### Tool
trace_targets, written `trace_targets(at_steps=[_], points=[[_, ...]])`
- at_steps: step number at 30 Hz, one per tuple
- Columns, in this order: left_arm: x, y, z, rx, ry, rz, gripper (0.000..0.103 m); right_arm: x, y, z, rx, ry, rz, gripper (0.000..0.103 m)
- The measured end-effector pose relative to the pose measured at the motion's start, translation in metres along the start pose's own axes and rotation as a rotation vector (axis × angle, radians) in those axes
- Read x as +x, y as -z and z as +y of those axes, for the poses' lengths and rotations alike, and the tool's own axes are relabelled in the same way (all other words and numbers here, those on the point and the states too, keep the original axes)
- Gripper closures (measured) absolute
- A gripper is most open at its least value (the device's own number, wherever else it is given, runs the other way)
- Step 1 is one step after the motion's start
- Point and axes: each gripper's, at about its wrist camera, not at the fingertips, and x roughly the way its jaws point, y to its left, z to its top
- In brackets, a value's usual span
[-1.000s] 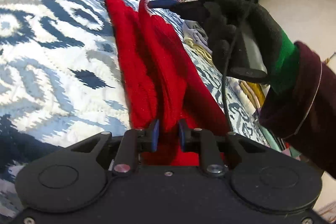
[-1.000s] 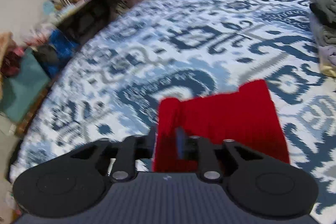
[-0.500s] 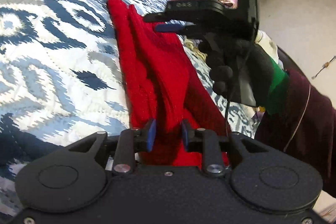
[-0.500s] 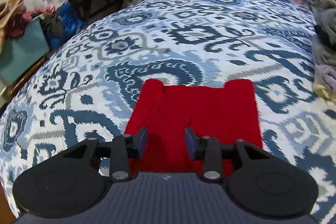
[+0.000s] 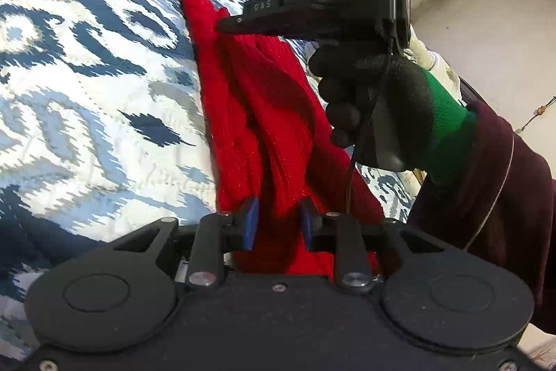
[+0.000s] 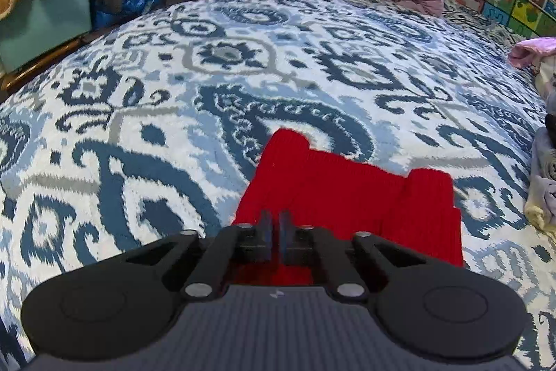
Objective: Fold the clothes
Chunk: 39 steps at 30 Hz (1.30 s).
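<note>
Your right gripper (image 5: 222, 23) reads "DAS", jaws nearly closed, empty. Your left gripper (image 5: 276, 223), jaws parted, straddles the folded red knit garment (image 5: 274, 113) on the blue-and-white patterned quilt (image 6: 243, 65); grip uncertain.

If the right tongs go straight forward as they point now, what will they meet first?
Most likely the red knitted garment, which lies on the patterned bedspread directly ahead of the right tongs. Their jaws stand nearly shut just above it. Beyond the garment comes only bedspread, though depth is unclear.
</note>
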Motion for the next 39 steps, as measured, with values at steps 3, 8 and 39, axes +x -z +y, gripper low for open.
trace_targets(at_steps=[3,8,39], points=[[0.002,0.000,0.000,0.001,-0.002,0.001,0.079,-0.013,-0.005,0.004,0.008,0.012,-0.053,0.099],[0.004,0.001,-0.001,0.001,-0.004,0.003,0.079,-0.026,-0.020,0.007,0.002,0.032,-0.124,0.101],[-0.015,-0.002,0.000,-0.008,-0.030,-0.101,0.056,0.007,0.006,-0.086,0.344,-0.154,0.015,0.089]])
